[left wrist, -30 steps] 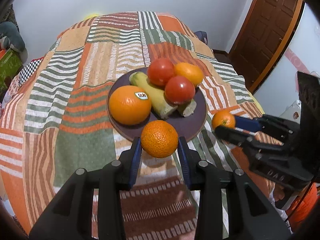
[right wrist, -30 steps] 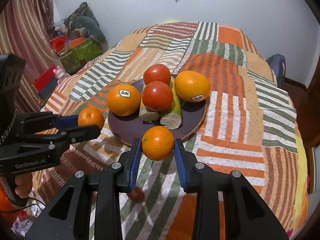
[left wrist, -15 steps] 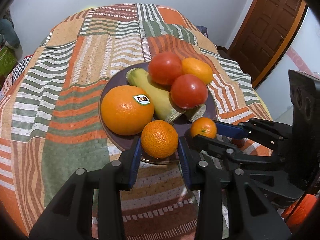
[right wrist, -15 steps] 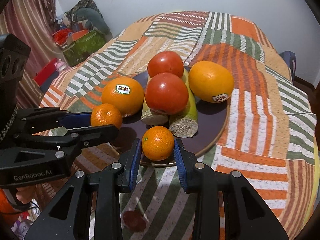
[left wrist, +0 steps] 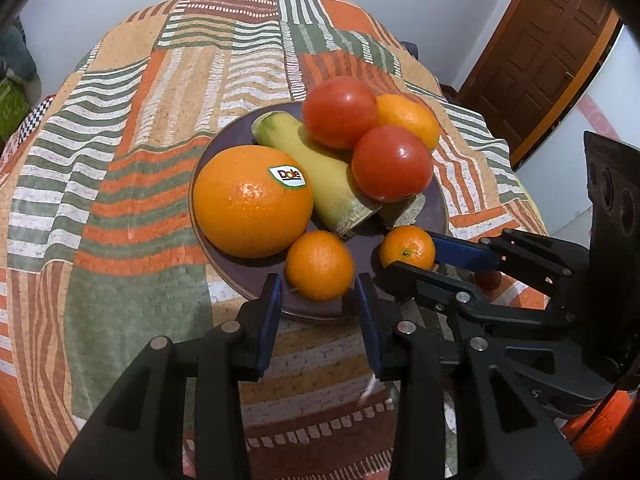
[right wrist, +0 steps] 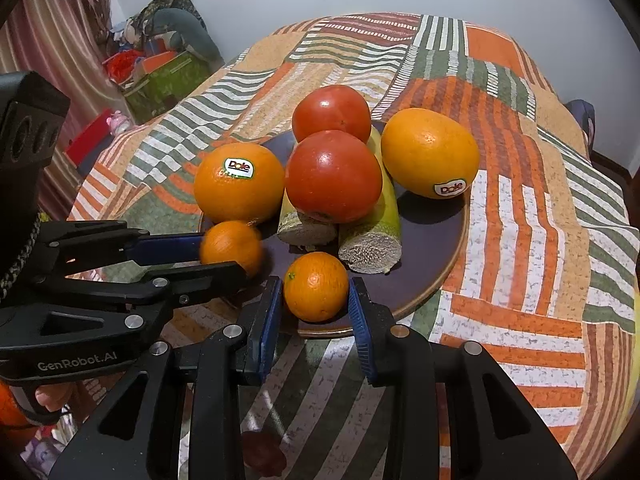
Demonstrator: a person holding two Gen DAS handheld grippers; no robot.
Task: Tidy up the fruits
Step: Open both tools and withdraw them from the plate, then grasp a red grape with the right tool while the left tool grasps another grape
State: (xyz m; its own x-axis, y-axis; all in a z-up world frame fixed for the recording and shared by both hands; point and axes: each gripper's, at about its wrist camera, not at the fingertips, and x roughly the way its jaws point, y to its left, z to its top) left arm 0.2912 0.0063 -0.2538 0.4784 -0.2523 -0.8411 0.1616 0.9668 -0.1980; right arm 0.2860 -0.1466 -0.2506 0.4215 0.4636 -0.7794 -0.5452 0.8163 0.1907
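A dark round plate (left wrist: pixel 438 216) (right wrist: pixel 448 256) holds two large Dole oranges (left wrist: pixel 252 200) (right wrist: pixel 430 152), two red tomatoes (left wrist: pixel 390 164) (right wrist: pixel 332 176) and two green cut stalk pieces (left wrist: pixel 320 176) (right wrist: pixel 374 236). My left gripper (left wrist: pixel 318 304) has opened; its mandarin (left wrist: pixel 319 265) (right wrist: pixel 231 246) sits blurred on the plate's near edge between the spread pads. My right gripper (right wrist: pixel 314 312) (left wrist: pixel 412 258) stands around a second mandarin (right wrist: pixel 316 286) (left wrist: pixel 407 247) at the plate's front; its pads look slightly apart from it.
The plate sits on a round table under a striped patchwork cloth (left wrist: pixel 132 184). A small red fruit (right wrist: pixel 264 454) lies on the cloth below the right gripper. A wooden door (left wrist: pixel 536 52) stands at the right, cluttered boxes (right wrist: pixel 160 76) at the left.
Both grippers moved forward over the plate and lowered their mandarins onto its front rim. The left jaws widened and let go of its mandarin; the right jaws widened too.
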